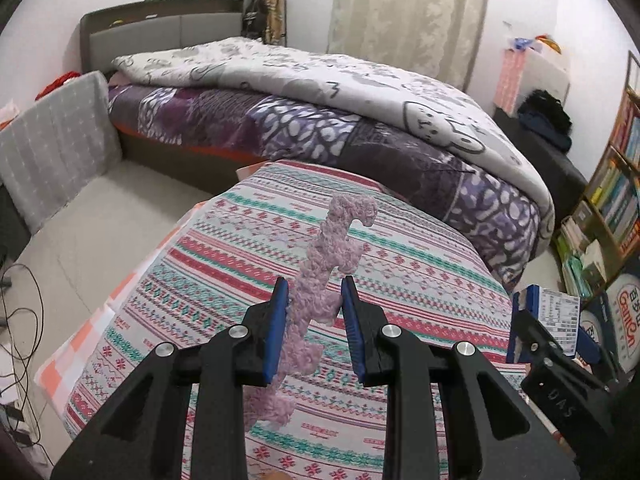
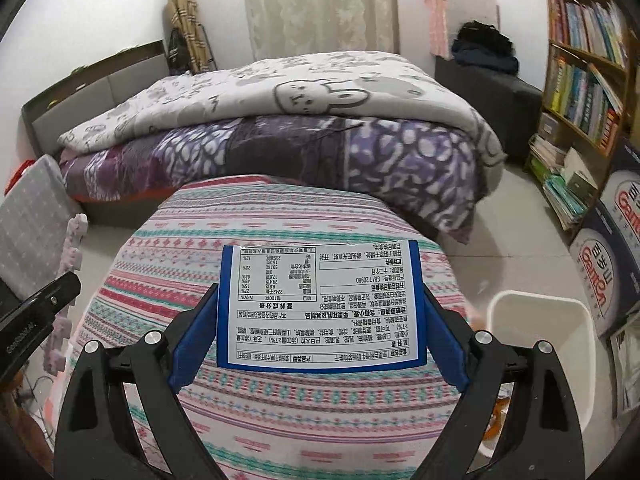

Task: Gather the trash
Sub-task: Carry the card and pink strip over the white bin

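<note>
My left gripper (image 1: 315, 284) is shut on a lilac foam strip (image 1: 320, 264) with jagged tabs, holding it in the air over the patterned tablecloth (image 1: 400, 272). The strip runs up past the fingertips and hangs down behind the pads. My right gripper (image 2: 320, 292) is shut on a flat blue-and-white food box (image 2: 320, 308), its printed label face turned up at the camera. In the left wrist view that box (image 1: 558, 316) shows at the right edge. The right wrist view catches the foam strip (image 2: 72, 248) at its left edge. A white bin (image 2: 540, 320) stands on the floor right of the table.
A bed (image 2: 280, 140) with a bunny quilt and purple blanket lies just beyond the table. A bookshelf (image 2: 584, 80) and stacked printed cartons (image 2: 612, 272) fill the right side. A grey cushion (image 1: 56, 148) and cables (image 1: 20, 312) are on the left floor.
</note>
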Tool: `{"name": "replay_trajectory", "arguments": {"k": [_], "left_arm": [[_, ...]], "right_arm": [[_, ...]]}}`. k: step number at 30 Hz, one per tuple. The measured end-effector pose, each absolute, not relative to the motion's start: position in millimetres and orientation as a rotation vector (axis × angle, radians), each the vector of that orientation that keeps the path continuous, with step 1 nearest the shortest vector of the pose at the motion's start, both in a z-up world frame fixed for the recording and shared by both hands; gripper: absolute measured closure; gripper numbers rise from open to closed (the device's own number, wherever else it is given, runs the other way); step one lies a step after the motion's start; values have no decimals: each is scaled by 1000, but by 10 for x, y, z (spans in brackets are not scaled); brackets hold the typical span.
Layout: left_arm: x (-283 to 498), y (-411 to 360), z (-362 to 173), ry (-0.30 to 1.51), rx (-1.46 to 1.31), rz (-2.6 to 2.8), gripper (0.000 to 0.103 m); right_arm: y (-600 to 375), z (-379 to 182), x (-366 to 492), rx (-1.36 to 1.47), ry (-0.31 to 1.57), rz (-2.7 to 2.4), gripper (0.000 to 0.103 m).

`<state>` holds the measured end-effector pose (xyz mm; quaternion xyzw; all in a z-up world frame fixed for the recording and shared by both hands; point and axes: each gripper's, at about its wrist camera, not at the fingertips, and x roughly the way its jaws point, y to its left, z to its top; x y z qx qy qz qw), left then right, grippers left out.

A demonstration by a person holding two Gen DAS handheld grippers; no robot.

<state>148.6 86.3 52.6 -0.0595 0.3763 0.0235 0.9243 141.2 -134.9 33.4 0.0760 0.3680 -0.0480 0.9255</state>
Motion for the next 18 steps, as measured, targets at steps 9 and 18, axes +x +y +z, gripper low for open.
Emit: {"name": "replay_trajectory", "arguments": {"k": [9,18], "left_arm": [[1424,407,579,754,-94,-16,75],[1346,-114,634,730,-51,-85,75]], "right_arm": [[-1947,207,1231,239,759,-184,15],[-2521,243,1111,295,744,-272,15]]}}
